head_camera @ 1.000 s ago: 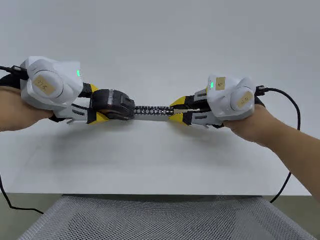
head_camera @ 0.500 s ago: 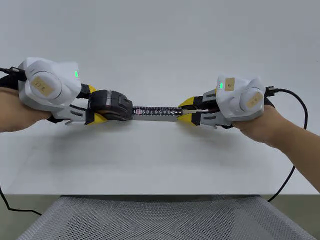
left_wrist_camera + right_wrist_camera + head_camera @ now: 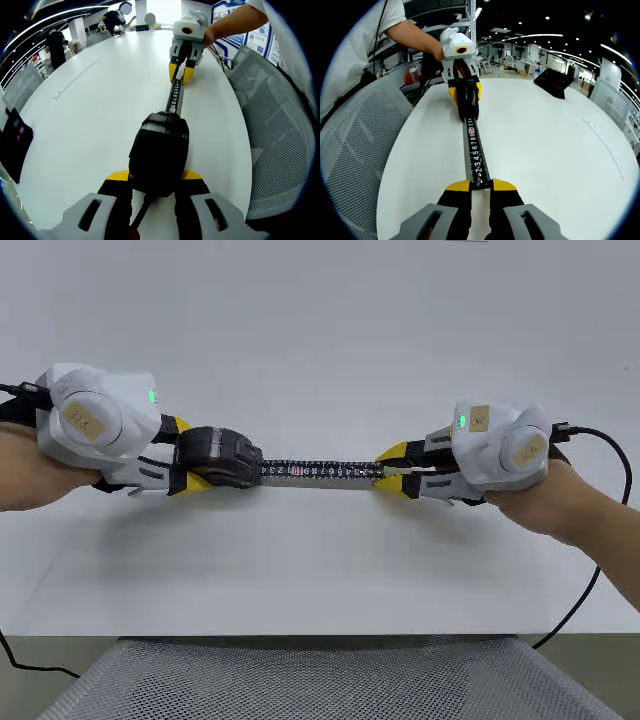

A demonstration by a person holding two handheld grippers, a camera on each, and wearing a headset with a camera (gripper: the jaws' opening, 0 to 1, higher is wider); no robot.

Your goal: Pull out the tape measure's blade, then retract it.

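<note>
Tape measure sits clamped in the left gripper; the right gripper pinches the blade tip, and the blade is stretched above the table.

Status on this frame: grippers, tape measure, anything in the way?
Left gripper shut on tape measure. Right gripper shut on blade end, blade partly out. Nothing between them but blade.

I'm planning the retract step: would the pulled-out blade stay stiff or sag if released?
The blade spans straight between the case and the right tongs, so probably stiff at this length. It looks thin and narrow, so it might buckle if pushed endwise.
</note>
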